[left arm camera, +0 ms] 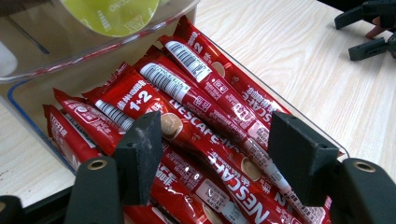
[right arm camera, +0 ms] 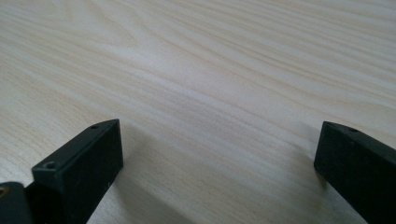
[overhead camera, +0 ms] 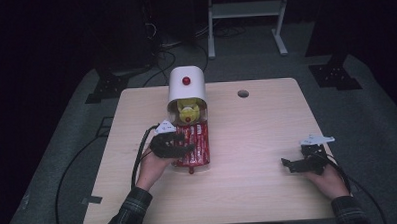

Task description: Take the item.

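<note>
**Left jaws straddle the coffee sticks**

The fingers (left arm camera: pixel 140 158) of the left gripper (left arm camera: pixel 212 163) stand apart over the red coffee sticks (left arm camera: pixel 205 121), several lying between them; the pads seem not to press on any, though the angle is poor. The sticks fill a clear tray (overhead camera: pixel 192 164) at the mouth of the white dispenser (overhead camera: pixel 186 88) (a yellow capsule (overhead camera: pixel 187 111) sits inside). The right gripper (overhead camera: pixel 294 165) rests well apart on the bare table (overhead camera: pixel 267 124), jaws spread wide
</note>
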`<state>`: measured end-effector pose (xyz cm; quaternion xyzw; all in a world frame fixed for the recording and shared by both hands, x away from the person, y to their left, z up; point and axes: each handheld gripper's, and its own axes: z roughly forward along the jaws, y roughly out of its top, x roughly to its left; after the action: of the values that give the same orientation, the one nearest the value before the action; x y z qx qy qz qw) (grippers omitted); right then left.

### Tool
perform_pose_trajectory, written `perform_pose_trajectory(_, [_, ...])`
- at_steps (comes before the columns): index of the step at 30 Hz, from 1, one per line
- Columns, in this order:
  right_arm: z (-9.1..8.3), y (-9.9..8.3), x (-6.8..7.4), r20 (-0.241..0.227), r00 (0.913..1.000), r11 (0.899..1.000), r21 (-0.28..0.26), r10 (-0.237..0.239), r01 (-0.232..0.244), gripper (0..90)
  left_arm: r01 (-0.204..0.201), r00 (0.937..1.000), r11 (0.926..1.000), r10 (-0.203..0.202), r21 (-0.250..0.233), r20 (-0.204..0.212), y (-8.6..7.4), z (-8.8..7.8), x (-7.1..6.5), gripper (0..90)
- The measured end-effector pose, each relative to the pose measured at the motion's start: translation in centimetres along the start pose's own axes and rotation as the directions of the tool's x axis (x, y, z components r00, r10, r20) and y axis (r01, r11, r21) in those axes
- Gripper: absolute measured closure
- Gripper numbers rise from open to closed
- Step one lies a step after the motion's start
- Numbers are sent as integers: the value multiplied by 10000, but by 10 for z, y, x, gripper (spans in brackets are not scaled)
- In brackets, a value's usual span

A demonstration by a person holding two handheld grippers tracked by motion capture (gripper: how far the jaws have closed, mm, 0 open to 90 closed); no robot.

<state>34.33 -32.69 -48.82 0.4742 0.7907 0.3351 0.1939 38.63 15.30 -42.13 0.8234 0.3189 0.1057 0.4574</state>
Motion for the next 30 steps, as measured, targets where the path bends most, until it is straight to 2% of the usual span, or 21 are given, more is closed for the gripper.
perform_pose_trajectory(7, [0,0,0,1,10000,10000,0,0,0,4,139,9999,9999,-139,37,83,-1,-2,2,455])
perform_pose_trajectory(21, [0,0,0,0,10000,10000,0,0,0,4,113,9994,9988,-98,486,-322,-2,2,1,548])
perform_pose_trajectory(26, [0,0,0,0,10000,10000,-1,0,0,4,229,9992,9983,-211,539,-340,-2,3,1,570])
perform_pose_trajectory(30, [0,0,0,0,10000,10000,1,0,0,4,400,9988,9970,-380,661,-314,-2,3,1,628])
